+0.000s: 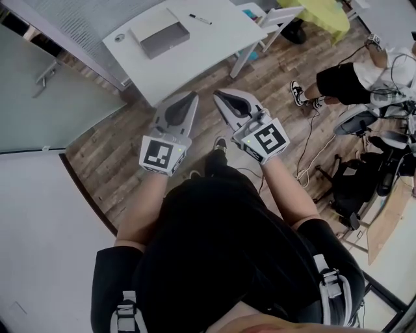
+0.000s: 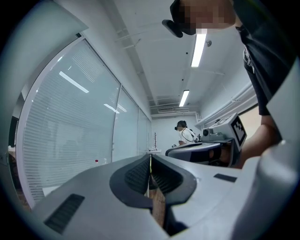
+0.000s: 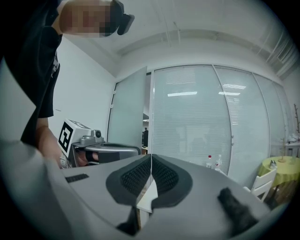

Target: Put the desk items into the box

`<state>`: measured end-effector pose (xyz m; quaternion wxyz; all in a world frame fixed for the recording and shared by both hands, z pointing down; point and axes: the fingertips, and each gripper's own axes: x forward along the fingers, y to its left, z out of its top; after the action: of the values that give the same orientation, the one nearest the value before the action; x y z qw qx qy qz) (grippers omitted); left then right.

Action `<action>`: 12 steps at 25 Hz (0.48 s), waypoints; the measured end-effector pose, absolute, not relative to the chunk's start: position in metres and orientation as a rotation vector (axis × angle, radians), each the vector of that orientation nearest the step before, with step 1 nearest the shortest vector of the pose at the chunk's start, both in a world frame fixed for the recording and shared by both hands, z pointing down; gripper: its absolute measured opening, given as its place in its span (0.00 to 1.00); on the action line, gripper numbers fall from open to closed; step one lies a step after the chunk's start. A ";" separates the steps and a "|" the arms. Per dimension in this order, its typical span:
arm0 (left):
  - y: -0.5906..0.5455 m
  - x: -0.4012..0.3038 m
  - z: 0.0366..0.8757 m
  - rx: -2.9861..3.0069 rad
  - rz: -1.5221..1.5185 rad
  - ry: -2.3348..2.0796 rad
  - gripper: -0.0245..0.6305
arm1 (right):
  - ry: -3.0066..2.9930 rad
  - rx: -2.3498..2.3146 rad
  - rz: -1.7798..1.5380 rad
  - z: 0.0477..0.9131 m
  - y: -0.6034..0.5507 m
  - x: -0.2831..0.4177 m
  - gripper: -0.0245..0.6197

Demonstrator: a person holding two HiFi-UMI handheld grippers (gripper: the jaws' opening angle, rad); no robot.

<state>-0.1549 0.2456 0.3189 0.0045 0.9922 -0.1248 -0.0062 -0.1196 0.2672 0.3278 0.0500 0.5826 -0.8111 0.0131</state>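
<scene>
Head view: two grippers, left (image 1: 189,103) and right (image 1: 224,99), both with jaws closed on nothing, hang side by side over wood floor, well short of one white table (image 1: 214,49) bearing one box (image 1: 162,34) and one pen (image 1: 200,19).

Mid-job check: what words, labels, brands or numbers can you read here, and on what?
No readable text.
Left cube, on left hand-held gripper: square pattern, no letters.
Right cube, on right hand-held gripper: square pattern, no letters.
Shirt print: too blurred.
Bottles: labels too small.
</scene>
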 end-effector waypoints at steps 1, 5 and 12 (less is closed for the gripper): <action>0.240 -0.148 0.319 3.110 -0.023 -0.396 0.06 | -2.476 1.766 0.036 0.328 0.261 -0.114 0.07; 0.223 -0.115 0.316 3.120 -0.053 -0.407 0.06 | -2.500 1.738 0.031 0.326 0.241 -0.083 0.07; 0.194 -0.048 0.317 3.139 -0.038 -0.457 0.06 | -2.537 1.696 0.021 0.324 0.211 -0.017 0.07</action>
<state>-0.0478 0.1936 0.3166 -0.0152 0.9894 -0.1440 -0.0120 -0.0173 0.2113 0.3238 0.0450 0.5553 -0.8304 0.0070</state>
